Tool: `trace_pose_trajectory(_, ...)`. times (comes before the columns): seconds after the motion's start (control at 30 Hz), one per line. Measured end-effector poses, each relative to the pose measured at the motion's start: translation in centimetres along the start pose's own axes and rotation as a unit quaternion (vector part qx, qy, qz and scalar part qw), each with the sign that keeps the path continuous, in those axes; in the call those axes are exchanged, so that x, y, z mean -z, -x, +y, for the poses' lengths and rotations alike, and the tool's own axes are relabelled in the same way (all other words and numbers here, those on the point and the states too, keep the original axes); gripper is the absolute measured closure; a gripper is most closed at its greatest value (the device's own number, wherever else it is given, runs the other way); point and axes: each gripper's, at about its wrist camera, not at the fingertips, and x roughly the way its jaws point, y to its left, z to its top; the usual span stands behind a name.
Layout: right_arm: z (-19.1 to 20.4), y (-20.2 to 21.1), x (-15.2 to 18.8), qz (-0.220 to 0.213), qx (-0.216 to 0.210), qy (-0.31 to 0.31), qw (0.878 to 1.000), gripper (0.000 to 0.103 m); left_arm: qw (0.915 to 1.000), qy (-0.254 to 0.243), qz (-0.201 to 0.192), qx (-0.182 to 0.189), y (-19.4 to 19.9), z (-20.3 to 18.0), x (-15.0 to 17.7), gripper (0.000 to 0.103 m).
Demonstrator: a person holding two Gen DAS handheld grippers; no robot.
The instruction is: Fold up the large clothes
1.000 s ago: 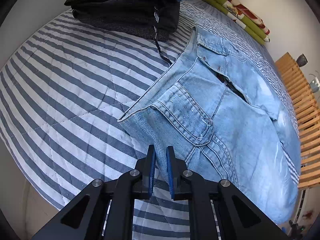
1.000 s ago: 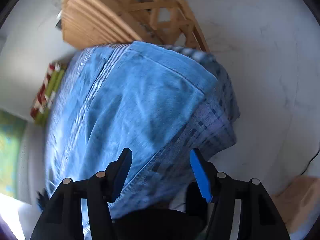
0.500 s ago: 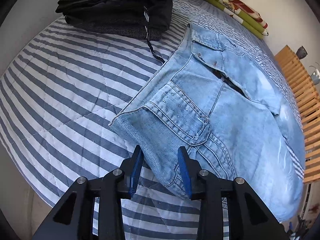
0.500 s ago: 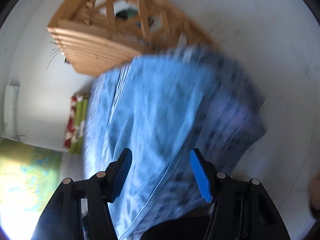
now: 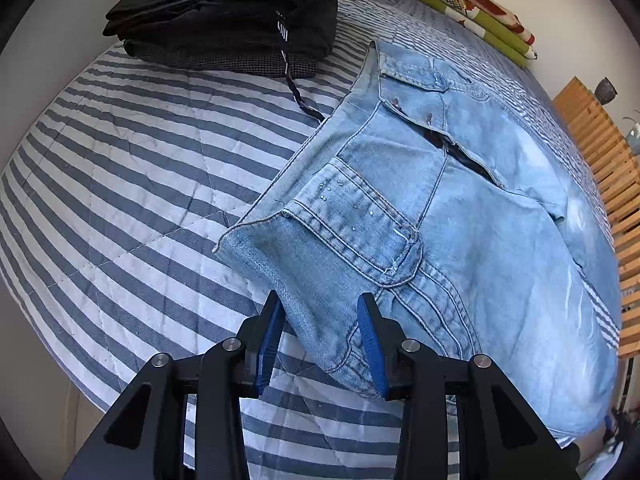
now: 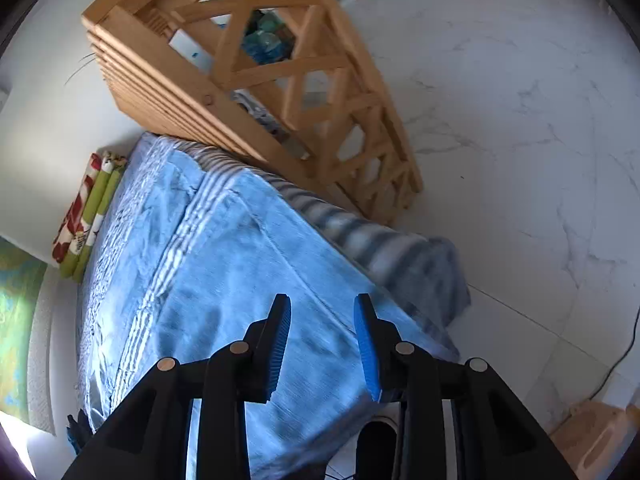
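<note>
- The dark folded clothes [image 5: 224, 16] sit stacked at the far left of the striped bed [image 5: 120, 168], probably the finished pile.
- The left gripper [image 5: 320, 336] has just opened; the jeans [image 5: 440, 208] corner lies loose between the jaws, released flat on the bed.
- The right gripper [image 6: 320, 344] has been closing, part open over the denim, gripping nothing yet.
</note>
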Motion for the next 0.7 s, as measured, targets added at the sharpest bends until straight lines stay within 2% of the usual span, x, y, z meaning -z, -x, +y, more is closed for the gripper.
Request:
trace_pose_trajectory(0.13, 3.9, -1.7, -0.7, 0.022, -0.028, 0.031, 0.999, 0.073, 1.0000, -0.006, 0.002, -0.007, -0.2, -0.2, 0.0, 0.060)
trace_pose_trajectory(0.2, 6.3, -3.2, -0.9, 0.034, -0.018, 0.060, 0.997, 0.062, 0.9999, -0.008, 0.003, -0.010, -0.4, -0.3, 0.0, 0.058)
trace_pose_trajectory(0.27, 8.2, -4.7, -1.7, 0.029, 0.003, 0.077, 0.997, 0.058, 0.9999, -0.008, 0.004, -0.012, -0.6, -0.4, 0.0, 0.058)
trace_pose_trajectory(0.4, 9.4, -7.0, -4.3, 0.012, 0.041, 0.068, 0.997, 0.055, 0.9998, -0.013, 0.005, -0.015, -0.8, -0.6, -0.1, 0.056)
trace_pose_trajectory(0.53, 9.2, -9.4, -5.6, 0.042, 0.041, 0.055, 0.997, 0.053, 0.9997, -0.016, 0.008, -0.014, -1.1, -1.0, -0.3, 0.052)
trace_pose_trajectory(0.63, 10.2, -10.5, -5.5, 0.046, 0.055, 0.083, 0.994, 0.053, 0.9998, -0.013, 0.009, -0.010, -1.4, -1.3, -0.6, 0.048)
trace_pose_trajectory(0.67, 10.8, -10.8, -5.3, 0.043, 0.073, 0.108, 0.991, 0.061, 0.9998, -0.015, 0.009, -0.012, -1.5, -1.4, -0.6, 0.048)
trace_pose_trajectory(0.7, 11.3, -11.1, -5.2, 0.040, 0.096, 0.131, 0.986, 0.086, 0.9997, -0.017, 0.009, -0.015, -1.6, -1.6, -0.6, 0.048)
